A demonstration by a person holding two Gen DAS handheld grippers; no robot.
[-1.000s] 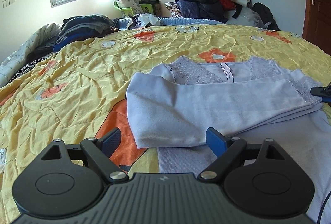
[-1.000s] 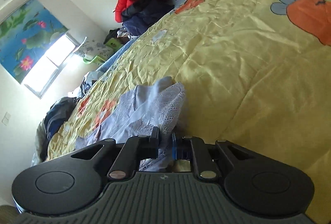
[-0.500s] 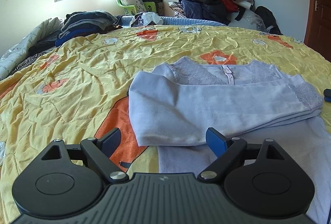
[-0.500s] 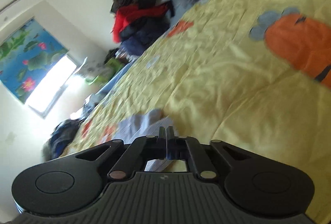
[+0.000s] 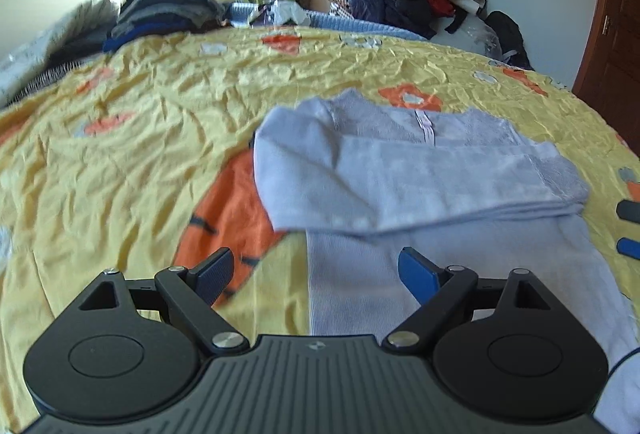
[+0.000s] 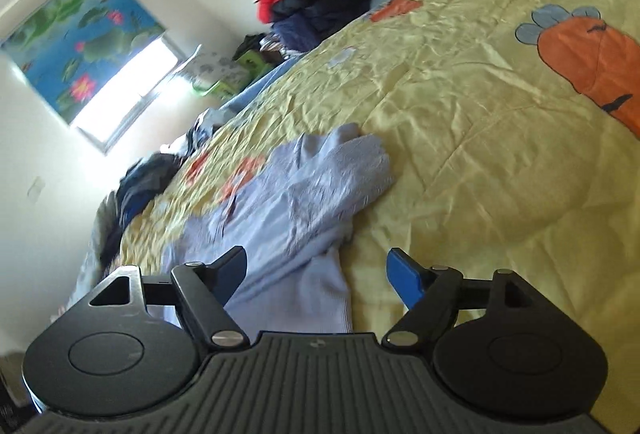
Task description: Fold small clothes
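The lavender top (image 5: 420,185) lies on the bed (image 5: 140,137), sleeves folded across. The right gripper (image 6: 316,274), jaws just opened, and the left gripper (image 5: 316,274) both gape empty; next, likely folding the near hem up.

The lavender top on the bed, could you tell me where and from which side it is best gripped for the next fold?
Probably at the near hem of the lavender top, one corner per gripper, coming in low from the near edge. The sleeves already lie folded across the chest, and the lower body lies flat toward the left gripper and right gripper, both open; the right has just been opening, nothing pinched.
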